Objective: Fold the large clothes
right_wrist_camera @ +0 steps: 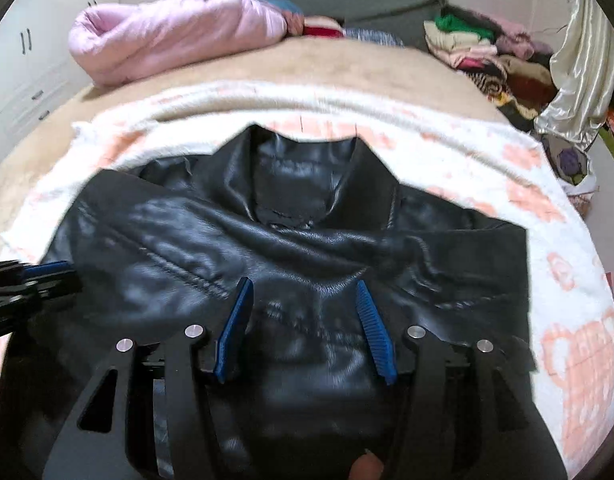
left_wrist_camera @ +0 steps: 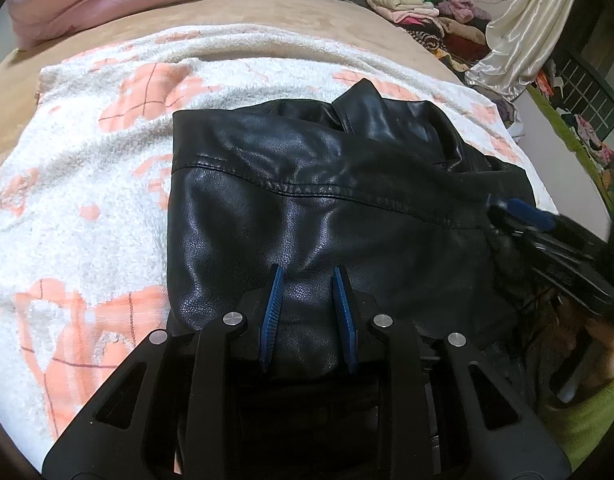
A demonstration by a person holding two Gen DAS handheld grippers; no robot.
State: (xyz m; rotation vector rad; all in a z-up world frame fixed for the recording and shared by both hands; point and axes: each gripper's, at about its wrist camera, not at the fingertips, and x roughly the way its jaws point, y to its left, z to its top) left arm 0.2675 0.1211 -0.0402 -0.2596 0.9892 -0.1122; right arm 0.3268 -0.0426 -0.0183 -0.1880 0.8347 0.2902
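Left gripper [left_wrist_camera: 307,276] low over the near part of the black leather jacket [left_wrist_camera: 307,200], blue pads parted, nothing between them. Right gripper [right_wrist_camera: 305,290] spread wider, pointing at the collar [right_wrist_camera: 303,168], also holding nothing; from the left view it sits at the jacket's right edge. Jacket lies folded on a white-and-peach blanket [left_wrist_camera: 87,208] covering the bed. Beyond: pink duvet [right_wrist_camera: 167,36], pile of clothes [right_wrist_camera: 487,52] far right.
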